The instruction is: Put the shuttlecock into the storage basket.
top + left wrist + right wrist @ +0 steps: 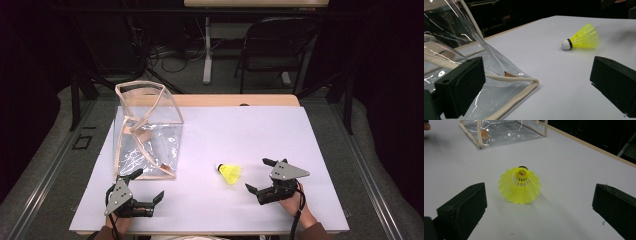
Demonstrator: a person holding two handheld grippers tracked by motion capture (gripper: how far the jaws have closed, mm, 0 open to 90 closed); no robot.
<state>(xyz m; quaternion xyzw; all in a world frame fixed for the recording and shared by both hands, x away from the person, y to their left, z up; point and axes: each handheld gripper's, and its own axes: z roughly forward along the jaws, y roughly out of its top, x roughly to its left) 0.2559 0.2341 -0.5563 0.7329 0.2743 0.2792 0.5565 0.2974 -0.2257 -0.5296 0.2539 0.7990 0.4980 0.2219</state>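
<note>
A yellow plastic shuttlecock with a white cork tip point(229, 172) is laid on its side near the white table's point(260, 130) front edge, just beyond the right gripper point(259, 175), whose jaws are spread wide and empty. The left gripper point(148, 185) is likewise held wide open, grasping nothing, at the front corner of a clear plastic bag trimmed in beige point(147, 131).

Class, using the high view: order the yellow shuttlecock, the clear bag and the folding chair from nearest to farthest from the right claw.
1. Yellow shuttlecock, just left of the right claw.
2. Clear bag, at the table's left side.
3. Folding chair, beyond the table's far edge.

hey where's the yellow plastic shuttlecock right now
In the high view, the yellow plastic shuttlecock lies on its side on the white table, just left of the open right gripper and right of the clear plastic bag.
</note>
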